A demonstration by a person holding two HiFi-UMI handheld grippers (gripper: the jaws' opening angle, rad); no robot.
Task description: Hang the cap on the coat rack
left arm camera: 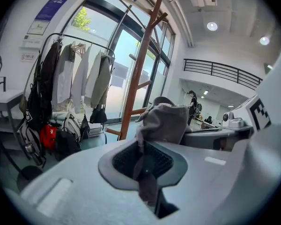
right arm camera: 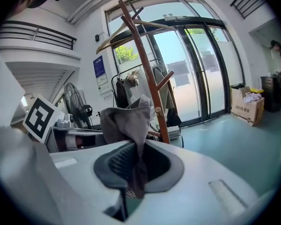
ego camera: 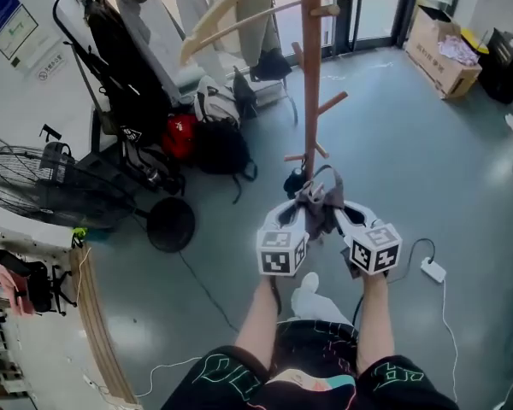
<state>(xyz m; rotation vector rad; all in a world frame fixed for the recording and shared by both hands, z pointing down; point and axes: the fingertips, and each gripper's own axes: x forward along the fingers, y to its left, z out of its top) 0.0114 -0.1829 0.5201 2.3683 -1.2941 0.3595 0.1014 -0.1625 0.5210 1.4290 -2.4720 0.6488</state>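
Note:
A grey cap (ego camera: 318, 202) hangs between my two grippers in the head view, just in front of the wooden coat rack (ego camera: 310, 75). My left gripper (ego camera: 306, 209) is shut on the cap's left edge, and grey fabric (left arm camera: 163, 122) bunches up out of its jaws in the left gripper view. My right gripper (ego camera: 335, 208) is shut on the right edge; the cloth (right arm camera: 131, 121) stands above its jaws in the right gripper view. The rack's pole (left arm camera: 139, 67) and pegs (right arm camera: 165, 80) rise close behind the cap in both gripper views.
A clothes rail with hanging coats (ego camera: 124, 49) stands at the left, with a red bag (ego camera: 179, 135) and black backpack (ego camera: 221, 148) under it. A floor fan (ego camera: 34, 182) is at far left, a cardboard box (ego camera: 443, 54) at back right, a power strip (ego camera: 433, 269) on the floor.

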